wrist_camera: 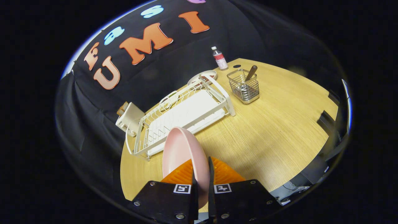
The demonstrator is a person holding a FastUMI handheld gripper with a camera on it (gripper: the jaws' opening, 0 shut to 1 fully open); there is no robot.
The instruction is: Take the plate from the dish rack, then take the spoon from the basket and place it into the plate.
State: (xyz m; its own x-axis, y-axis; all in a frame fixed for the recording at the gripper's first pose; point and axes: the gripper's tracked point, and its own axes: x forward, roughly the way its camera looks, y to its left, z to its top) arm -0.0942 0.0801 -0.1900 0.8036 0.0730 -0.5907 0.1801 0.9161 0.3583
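At bottom centre the gripper point(202, 174) pinches the pink plate point(182, 155) by its rim, held on edge above the table point(273, 130). Just beyond lies the white rack point(186, 115), a small plate point(203, 76) at its far end. Farther, upper right of centre, the spoon point(248, 77) stands in the wire basket point(244, 87), a bottle point(219, 58) behind.

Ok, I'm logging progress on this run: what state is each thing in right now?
Pink plate: on edge, held off the table.
Tool: shut on the pink plate.
Dish rack: on the table, one small plate at its far end.
Spoon: standing in the basket.
Basket: upright beside the dish rack.
Bottle: upright, capped.
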